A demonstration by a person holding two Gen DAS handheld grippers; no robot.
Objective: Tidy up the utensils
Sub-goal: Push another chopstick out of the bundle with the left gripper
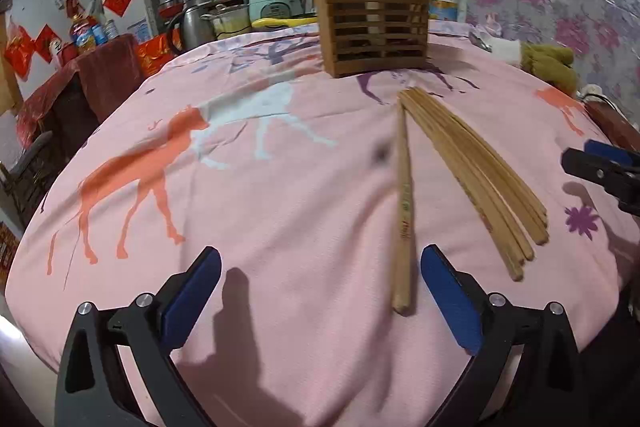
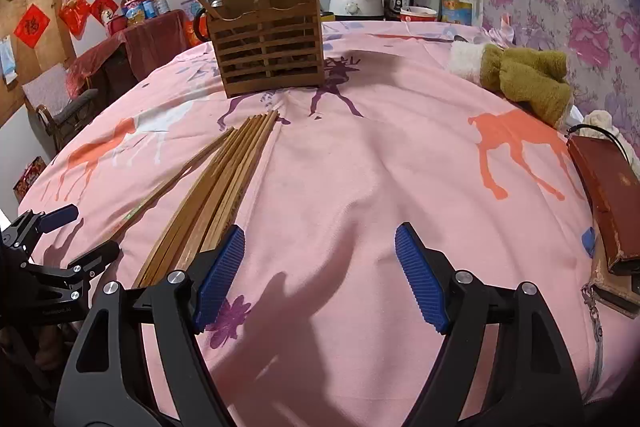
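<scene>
While both claws gape, one chopstick (image 1: 404, 203) lies beside six (image 1: 476, 171).

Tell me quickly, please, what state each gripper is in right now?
Left gripper: open, holding nothing; a single chopstick lies between its fingers.
Right gripper: open, empty.

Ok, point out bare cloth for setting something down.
Free: left of the single chopstick, and between the chopstick bundle and the green plush toy. Crowded: the right edge by the brown case.
</scene>
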